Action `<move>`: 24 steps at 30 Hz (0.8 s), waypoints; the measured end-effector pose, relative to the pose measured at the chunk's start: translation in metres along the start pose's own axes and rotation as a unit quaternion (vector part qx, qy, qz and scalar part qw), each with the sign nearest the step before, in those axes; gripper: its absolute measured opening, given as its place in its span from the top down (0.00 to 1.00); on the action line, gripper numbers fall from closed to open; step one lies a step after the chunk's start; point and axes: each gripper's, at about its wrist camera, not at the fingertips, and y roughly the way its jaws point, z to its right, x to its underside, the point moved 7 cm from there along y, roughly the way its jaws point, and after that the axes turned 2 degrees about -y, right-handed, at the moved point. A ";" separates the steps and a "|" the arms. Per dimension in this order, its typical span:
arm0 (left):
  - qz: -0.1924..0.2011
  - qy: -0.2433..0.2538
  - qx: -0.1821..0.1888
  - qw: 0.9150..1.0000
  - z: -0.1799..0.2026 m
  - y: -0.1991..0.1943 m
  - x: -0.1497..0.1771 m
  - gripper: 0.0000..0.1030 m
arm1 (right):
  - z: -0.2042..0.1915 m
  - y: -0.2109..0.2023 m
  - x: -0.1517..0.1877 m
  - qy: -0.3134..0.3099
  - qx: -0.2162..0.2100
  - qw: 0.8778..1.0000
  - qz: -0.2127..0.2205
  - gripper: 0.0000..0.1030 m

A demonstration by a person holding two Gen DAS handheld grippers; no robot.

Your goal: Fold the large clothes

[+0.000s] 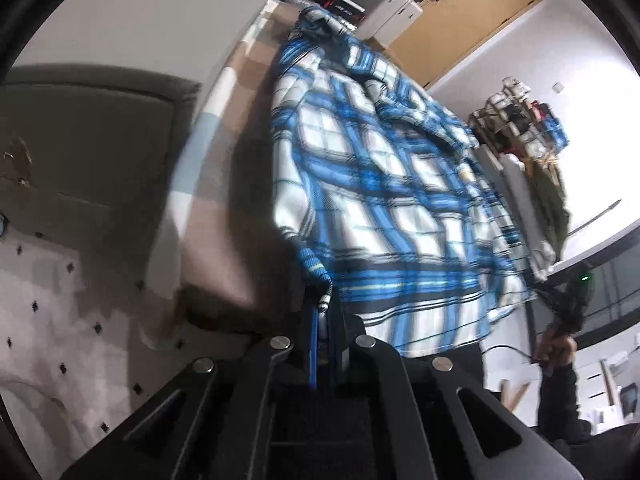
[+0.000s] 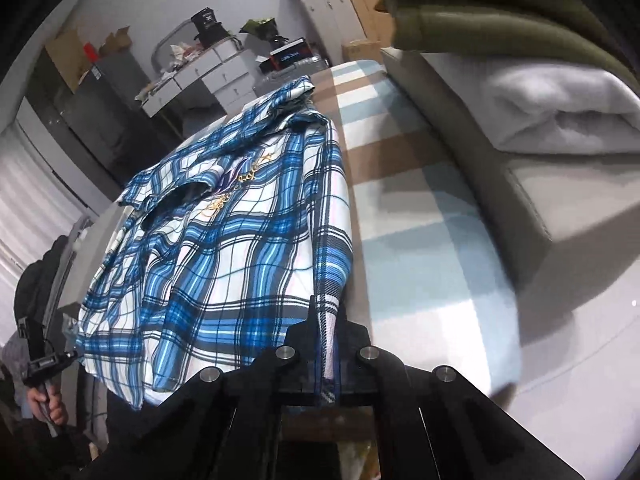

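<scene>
A blue, white and black plaid shirt [image 1: 380,168] lies spread on a bed with a brown, pale blue and white checked cover [image 1: 224,184]. My left gripper [image 1: 324,308] is shut on the near hem corner of the shirt, and the fabric bunches between its fingers. In the right wrist view the shirt [image 2: 224,248] shows gold embroidery near the collar. My right gripper [image 2: 326,320] is shut on the shirt's other near hem edge. Each view shows the other gripper at the far corner: the right one [image 1: 568,300], the left one [image 2: 52,360], each held by a hand.
A grey padded bed end [image 2: 500,184] with a folded white blanket [image 2: 560,104] and an olive garment [image 2: 500,12] stands to the right. White drawers [image 2: 216,76] and cardboard boxes stand beyond the bed. White quilted fabric with black diamonds [image 1: 60,320] lies at the left.
</scene>
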 end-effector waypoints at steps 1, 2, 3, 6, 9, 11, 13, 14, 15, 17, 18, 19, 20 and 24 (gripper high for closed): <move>0.001 0.004 0.014 1.000 0.007 -0.004 0.000 1.00 | 0.000 -0.005 0.002 -0.002 -0.001 1.000 0.001 0.97; 0.003 0.007 0.020 1.000 0.011 -0.007 -0.001 1.00 | -0.002 -0.008 0.001 -0.003 0.001 1.000 0.001 0.97; 0.007 0.008 0.027 1.000 0.016 -0.010 -0.003 1.00 | -0.003 -0.012 0.001 -0.003 -0.001 1.000 0.000 0.97; 0.016 0.019 0.053 0.998 0.032 -0.020 -0.012 1.00 | -0.009 -0.027 -0.004 0.003 -0.021 1.000 0.014 0.97; 0.030 0.044 0.063 0.997 0.049 -0.021 -0.037 1.00 | -0.022 -0.037 -0.021 0.008 -0.045 0.998 0.034 0.97; 0.026 0.057 0.066 0.996 0.056 -0.013 -0.057 1.00 | -0.035 -0.038 -0.037 0.000 -0.061 0.997 0.046 0.97; 0.028 0.076 0.052 0.995 0.060 -0.007 -0.085 1.00 | -0.055 -0.035 -0.065 -0.013 -0.077 0.995 0.060 0.97; 0.026 0.082 0.049 0.995 0.061 -0.005 -0.093 1.00 | -0.060 -0.036 -0.071 -0.017 -0.081 0.994 0.066 0.97; 0.026 0.081 0.046 0.995 0.063 -0.001 -0.107 1.00 | -0.069 -0.034 -0.086 -0.023 -0.085 0.994 0.071 0.97; 0.015 0.082 0.051 0.995 0.069 0.008 -0.129 1.00 | -0.081 -0.029 -0.112 -0.031 -0.094 0.992 0.080 0.97; 0.015 0.084 0.052 0.995 0.071 0.011 -0.141 1.00 | -0.088 -0.025 -0.131 -0.033 -0.098 0.991 0.085 0.97; 0.012 0.087 0.051 0.995 0.075 0.014 -0.151 1.00 | -0.093 -0.021 -0.144 -0.032 -0.097 0.991 0.086 0.97; 0.012 0.087 0.049 0.995 0.076 0.015 -0.159 1.00 | -0.094 -0.017 -0.154 -0.032 -0.095 0.991 0.087 0.97; 0.021 0.081 0.049 0.995 0.086 0.014 -0.207 1.00 | -0.095 0.005 -0.215 -0.014 -0.077 0.993 0.088 0.97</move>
